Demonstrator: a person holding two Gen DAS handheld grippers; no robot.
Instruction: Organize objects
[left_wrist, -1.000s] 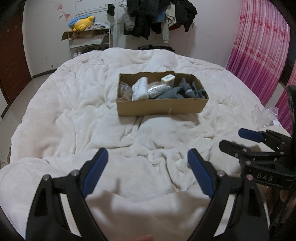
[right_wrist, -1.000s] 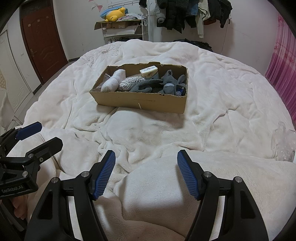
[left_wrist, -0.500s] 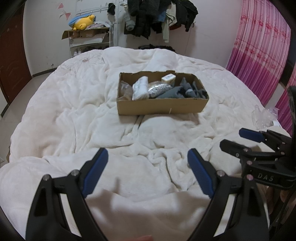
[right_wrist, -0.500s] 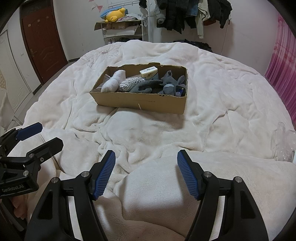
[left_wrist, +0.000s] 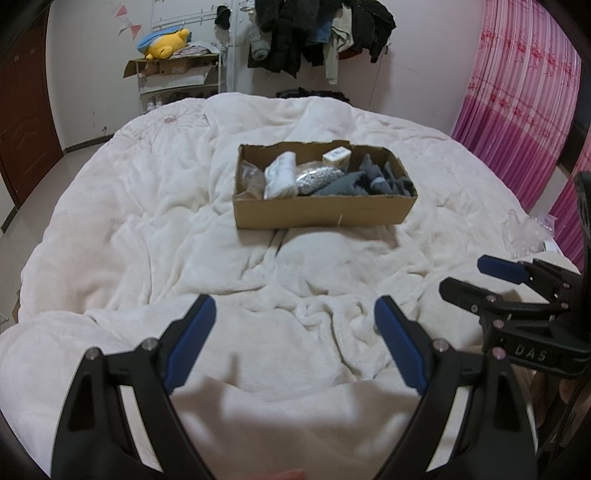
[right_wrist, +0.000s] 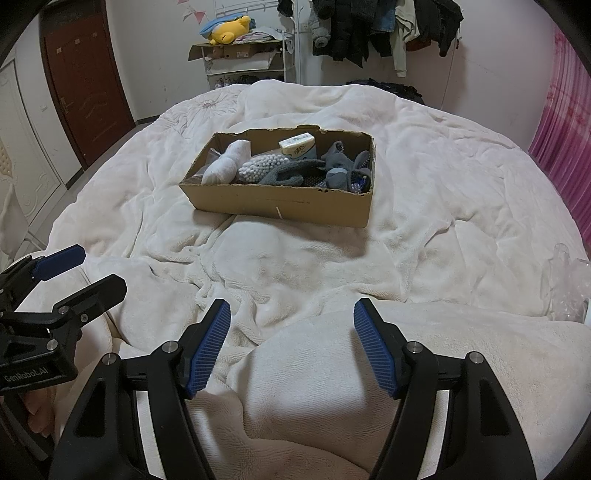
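Note:
A shallow cardboard box sits on the middle of a white blanket. It holds a white rolled sock, a bag of white beads, a small tissue pack, grey socks and a clear bag. My left gripper is open and empty, low over the blanket well short of the box. My right gripper is open and empty beside it; it also shows in the left wrist view.
The white blanket covers a round bed. Crumpled clear plastic lies at the bed's right edge. A shelf with a yellow plush, hung clothes, a pink curtain and a brown door ring the room.
Both views have shifted very slightly; the box and its contents stay put and both grippers stay open.

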